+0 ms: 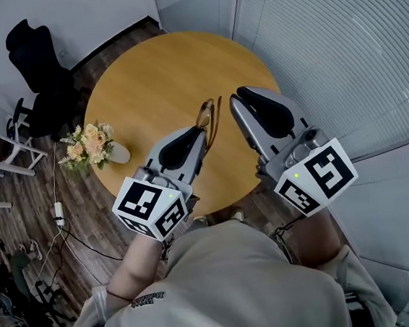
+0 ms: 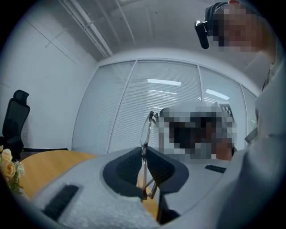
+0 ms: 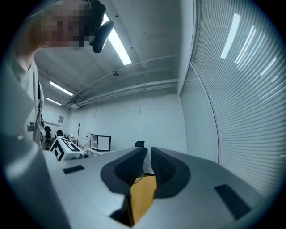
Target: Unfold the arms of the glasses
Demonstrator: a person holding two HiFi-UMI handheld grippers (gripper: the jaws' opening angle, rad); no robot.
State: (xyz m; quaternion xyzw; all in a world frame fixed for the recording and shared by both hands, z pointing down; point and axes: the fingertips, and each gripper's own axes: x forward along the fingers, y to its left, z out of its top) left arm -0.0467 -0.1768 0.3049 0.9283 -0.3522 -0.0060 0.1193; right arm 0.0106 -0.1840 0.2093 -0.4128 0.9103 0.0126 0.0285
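Note:
Thin-rimmed glasses (image 1: 206, 113) are held above the round wooden table (image 1: 145, 78). My left gripper (image 1: 201, 132) is shut on their frame. In the left gripper view one lens (image 2: 145, 129) stands upright above the pads, on which my left gripper (image 2: 144, 156) pinches the rim, and thin arms slant down behind. In the head view one arm (image 1: 219, 125) runs back beside the left gripper. My right gripper (image 1: 245, 98) hovers just right of the glasses and is apart from them. In its own view my right gripper (image 3: 149, 156) shows a narrow gap with nothing in it.
A small vase of flowers (image 1: 90, 143) stands at the table's left edge. A black office chair (image 1: 34, 61) is on the wooden floor to the left, with cables (image 1: 58, 211) below it. White blinds (image 1: 338, 51) line the right side.

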